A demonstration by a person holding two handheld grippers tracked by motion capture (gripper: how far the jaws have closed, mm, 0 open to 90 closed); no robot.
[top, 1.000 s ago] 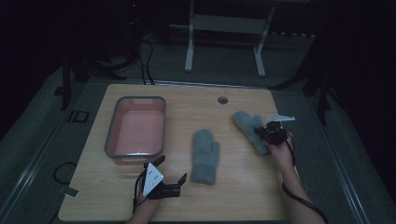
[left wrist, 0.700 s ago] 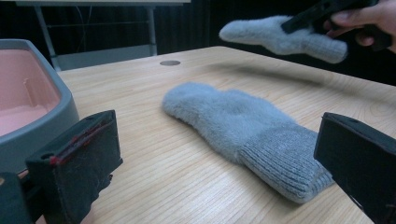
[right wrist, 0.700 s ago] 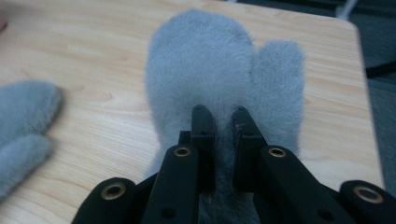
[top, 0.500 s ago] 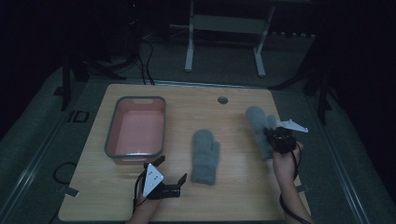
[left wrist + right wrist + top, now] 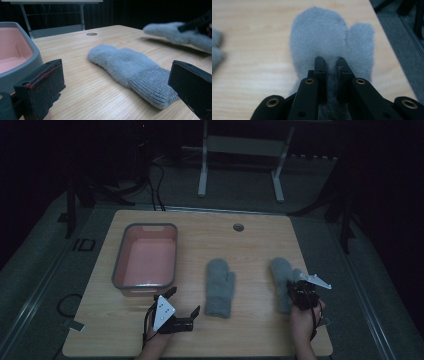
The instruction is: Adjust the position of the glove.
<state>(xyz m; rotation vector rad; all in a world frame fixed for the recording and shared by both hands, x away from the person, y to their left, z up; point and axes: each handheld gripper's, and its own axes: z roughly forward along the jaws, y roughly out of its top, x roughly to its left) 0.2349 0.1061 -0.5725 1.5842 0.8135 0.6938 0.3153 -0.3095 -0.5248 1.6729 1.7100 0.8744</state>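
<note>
Two fluffy grey mittens are on the wooden table. One mitten [image 5: 220,286] [image 5: 130,67] lies flat in the middle, thumb to the right. The other mitten [image 5: 281,272] [image 5: 329,42] is at the right, and my right gripper [image 5: 300,292] [image 5: 330,65] is shut on its cuff end, lifting it slightly off the wood. My left gripper [image 5: 181,307] [image 5: 117,100] rests near the front edge, open, its jaws wide apart with nothing between them, facing the middle mitten's cuff.
A grey tub with a pink inside [image 5: 146,257] [image 5: 15,60] stands at the left of the table [image 5: 260,237]. A small round hole [image 5: 238,227] sits near the far edge. The right mitten is close to the table's right edge.
My right gripper has pulled its mitten toward the front right of the table. The left gripper and the middle mitten have not moved.
</note>
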